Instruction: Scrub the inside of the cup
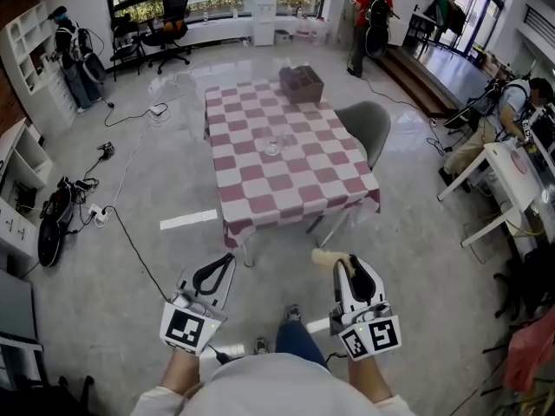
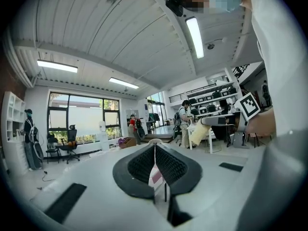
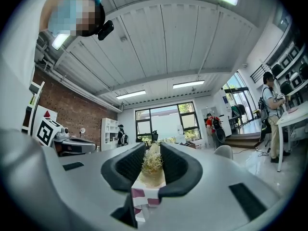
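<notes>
Cup (image 1: pixel 272 146) is small and of clear glass. It stands near the middle of the table (image 1: pixel 251 189) on a red-and-white checked cloth. A brown box (image 1: pixel 301 83) sits at the far end and a grey chair (image 1: pixel 366 121) is at the table's right side. Whether the cup's mouth faces up is too small to tell.

Both tools are held low over the floor in front of the person, well apart from the table's near edge, and point roughly level toward it.

- Left tool (image 1: pixel 222 265): jaws pressed together, nothing between them.
- Right tool (image 1: pixel 343 263): jaws clamped on a beige fibrous scrubber (image 1: pixel 324 256). The scrubber's long axis runs along the jaws, and its free end sticks out ahead toward the table.

Key relation: the cup lies straight ahead, past the near table edge, about on the line midway between the two tools, so neither hand is clearly nearer.

Judgement: this is the approach, and no scrubbing has begun. The coming move needs the gap closed first. The empty left tool would then have to open and steady the cup. The scrubber lies level now and would have to tip down to enter the cup's mouth. The main risk is that the cup slides on the cloth if the scrubber arrives before it is held.
</notes>
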### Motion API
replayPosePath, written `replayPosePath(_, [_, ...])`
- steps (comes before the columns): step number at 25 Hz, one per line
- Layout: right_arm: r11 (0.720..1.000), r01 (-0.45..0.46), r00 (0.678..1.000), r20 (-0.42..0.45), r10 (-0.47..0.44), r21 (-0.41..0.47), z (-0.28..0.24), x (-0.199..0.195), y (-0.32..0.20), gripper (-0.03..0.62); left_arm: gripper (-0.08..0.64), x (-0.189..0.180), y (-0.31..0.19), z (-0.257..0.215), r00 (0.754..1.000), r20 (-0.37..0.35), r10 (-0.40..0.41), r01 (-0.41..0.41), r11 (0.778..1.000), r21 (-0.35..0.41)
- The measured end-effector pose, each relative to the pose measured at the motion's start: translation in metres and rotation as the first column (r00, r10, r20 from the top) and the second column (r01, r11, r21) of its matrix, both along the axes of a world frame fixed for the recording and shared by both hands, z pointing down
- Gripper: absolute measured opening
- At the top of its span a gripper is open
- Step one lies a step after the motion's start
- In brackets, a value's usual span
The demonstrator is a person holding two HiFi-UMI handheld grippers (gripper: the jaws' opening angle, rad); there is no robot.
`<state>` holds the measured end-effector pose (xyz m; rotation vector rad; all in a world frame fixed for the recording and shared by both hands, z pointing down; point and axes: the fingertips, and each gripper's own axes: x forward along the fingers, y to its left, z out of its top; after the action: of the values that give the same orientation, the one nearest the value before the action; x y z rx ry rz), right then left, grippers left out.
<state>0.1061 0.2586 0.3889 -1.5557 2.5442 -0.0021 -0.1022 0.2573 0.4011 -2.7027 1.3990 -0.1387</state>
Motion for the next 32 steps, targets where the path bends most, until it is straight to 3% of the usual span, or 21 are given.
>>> replayPosePath(9, [1.0,0.02,1.0,-0.007,-0.02,0.0,-0.001,-0.001,-0.063,0.1,0.032,-0.003,-0.057,0.0,1.0,0.006,-0.015,0.015,1.0,0.006])
replayPosePath(22, [0.991,0.135,0.991,-0.022,-0.136,-0.015,0.0,-0.005,-0.188,0.1,0.032,0.01,-0.166,0.002,0.996,-0.005,-0.087,0.087,0.996,-0.022])
replayPosePath(32, [0.977,0.211,0.977,-0.022,-0.211,-0.001,-0.006,0.013,-0.267,0.1,0.032,0.021,-0.23,-0.004,0.985,0.01,-0.172,0.172,0.985,-0.011])
